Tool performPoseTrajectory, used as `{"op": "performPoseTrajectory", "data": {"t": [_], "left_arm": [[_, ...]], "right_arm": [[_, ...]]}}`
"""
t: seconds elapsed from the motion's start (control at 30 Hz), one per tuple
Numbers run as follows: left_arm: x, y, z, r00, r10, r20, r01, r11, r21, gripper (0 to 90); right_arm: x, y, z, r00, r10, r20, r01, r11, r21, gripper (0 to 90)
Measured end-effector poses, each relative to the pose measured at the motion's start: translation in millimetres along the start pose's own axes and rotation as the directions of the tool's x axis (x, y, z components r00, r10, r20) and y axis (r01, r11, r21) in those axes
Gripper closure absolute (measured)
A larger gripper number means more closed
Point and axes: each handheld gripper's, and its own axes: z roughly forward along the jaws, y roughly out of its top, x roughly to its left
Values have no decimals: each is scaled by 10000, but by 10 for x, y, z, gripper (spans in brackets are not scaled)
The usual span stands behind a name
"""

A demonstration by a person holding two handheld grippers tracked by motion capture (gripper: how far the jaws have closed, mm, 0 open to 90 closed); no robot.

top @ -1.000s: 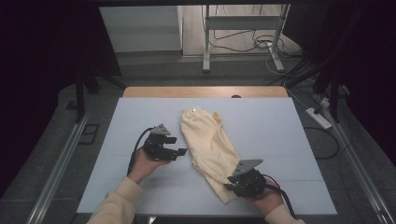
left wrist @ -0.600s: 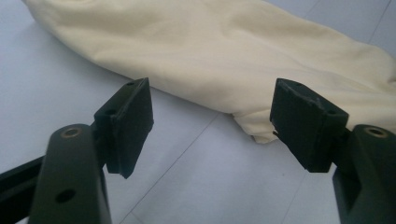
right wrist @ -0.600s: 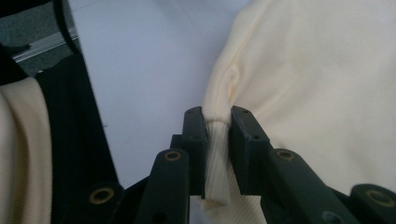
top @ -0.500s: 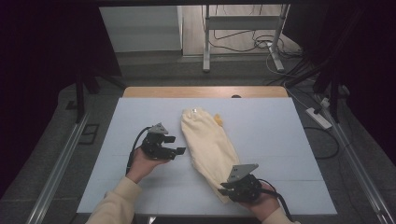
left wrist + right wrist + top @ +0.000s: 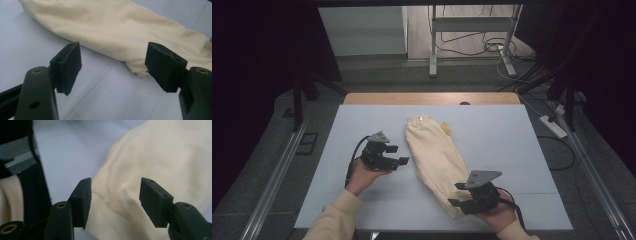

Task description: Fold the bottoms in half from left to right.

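- The cream cloth (image 5: 438,160) is lying flat on the counter (image 5: 522,150), stretched in a long slant from the far middle down toward the near right, between the 2 tongs.
- The left tongs (image 5: 398,156) are hovering just beside the cloth's left long edge, pointing across at it; in the left gripper view the left tongs (image 5: 113,62) are standing well open with nothing between the jaws, and the cloth's edge (image 5: 120,30) is lying just beyond the tips.
- A folded corner of that edge is sitting right next to the right-hand jaw in the left gripper view; whether it is touching, I cannot tell.
- The right tongs (image 5: 458,194) are sitting over the cloth's near end, close to the counter's near edge; in the right gripper view the right tongs (image 5: 115,192) are standing apart, their jaws having just been opening, with a soft ridge of cloth (image 5: 150,157) lying between them but not pinched.
- Bare counter is stretching wide to the left of the left tongs and behind them toward the near edge.
- To the right of the right tongs there is open counter too, running to the right edge.
- Beyond both tongs, past the cloth's far end, a band of bare counter is running to the wooden far edge (image 5: 427,98).
- A small yellow bit (image 5: 445,130) is lying beside the cloth's far end, well apart from both tongs.
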Motion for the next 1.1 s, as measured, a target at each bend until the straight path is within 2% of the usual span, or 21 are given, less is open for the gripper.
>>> {"op": "performPoseTrajectory", "data": {"t": [0.33, 0.53, 0.7, 0.87, 0.97, 1.1], "left_arm": [[11, -8, 8, 10000, -47, 16, 47, 10000, 56, 284], [19, -16, 14, 10000, -60, -22, 60, 9999, 116, 279], [21, -18, 15, 10000, -47, -43, 48, 9999, 143, 278], [21, -22, 10, 10000, -75, -48, 75, 9999, 122, 277], [21, -20, 11, 10000, -74, -14, 74, 9999, 85, 273], [23, -22, 16, 10000, -45, -26, 45, 9999, 136, 272]], "right_arm": [[-252, -80, -56, 9907, 693, 1170, -698, 9976, -1, 409], [-364, -88, 4, 9854, 1000, 1375, -1031, 9946, 153, 402], [-431, -33, 121, 9789, 1081, 1732, -1146, 9930, 279, 394], [-453, 21, 214, 9780, 1006, 1828, -1096, 9932, 399, 385], [-479, 44, 255, 9747, 1048, 1976, -1148, 9926, 398, 379], [-571, 81, 308, 9698, 1133, 2160, -1253, 9912, 427, 373]]}}
